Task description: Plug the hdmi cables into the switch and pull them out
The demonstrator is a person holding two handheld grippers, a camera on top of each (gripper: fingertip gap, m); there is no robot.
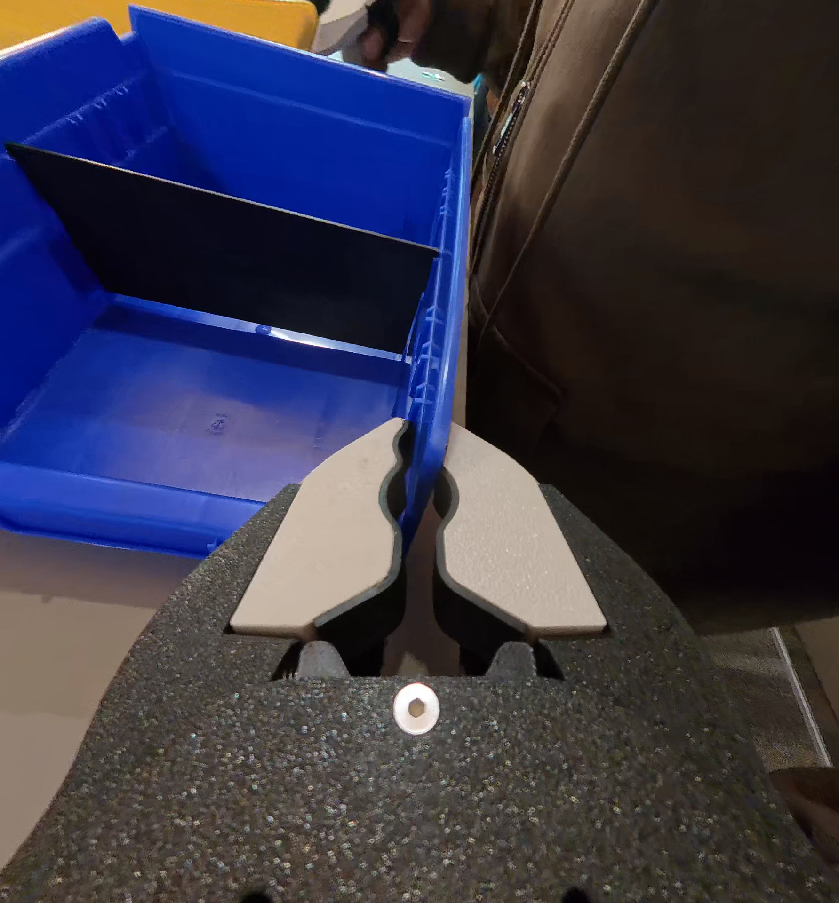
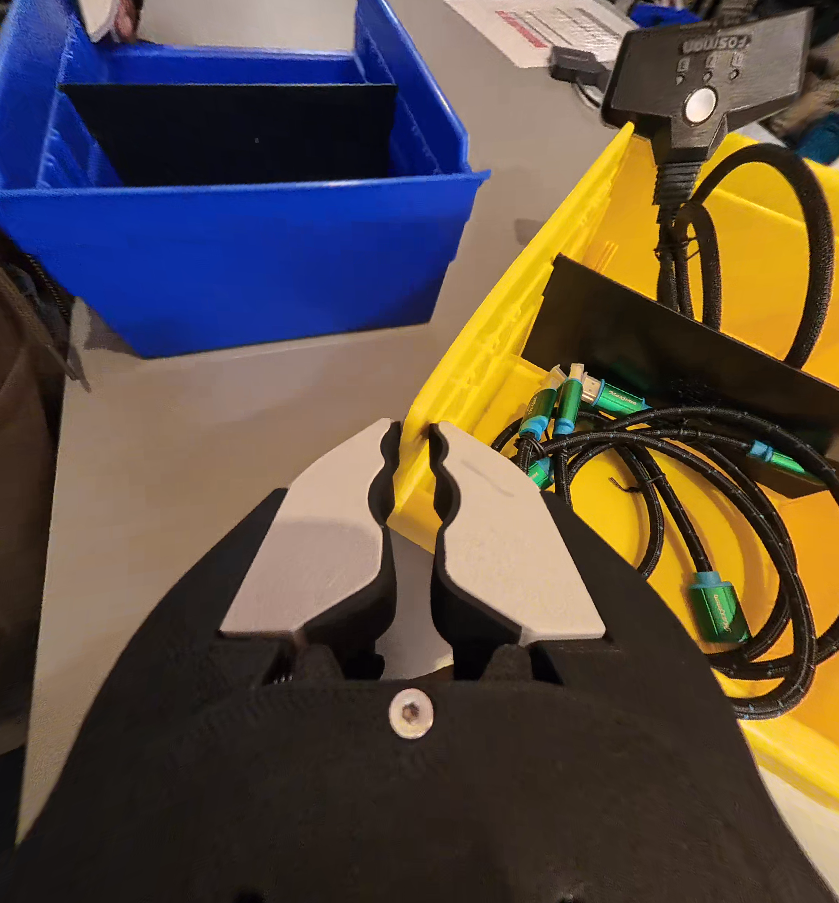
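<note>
Blue bin (image 1: pixel 173 400) on grey tabletop (image 2: pixel 221 440), black divider (image 1: pixel 221 244) upright across it, both compartments bare; left gripper (image 1: pixel 424 440) pinching its side wall. Yellow bin (image 2: pixel 485 371) just beside, black braided cables with green plugs (image 2: pixel 701 488) inside; right gripper (image 2: pixel 413 432) straddling its rim, pads slightly spread, contact unclear. Brown jacket (image 1: pixel 676 293) close by, clutter beyond

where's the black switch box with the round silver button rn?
Right wrist view, top right: the black switch box hangs over the far rim of the yellow plastic bin, above its black braided cable.
</note>
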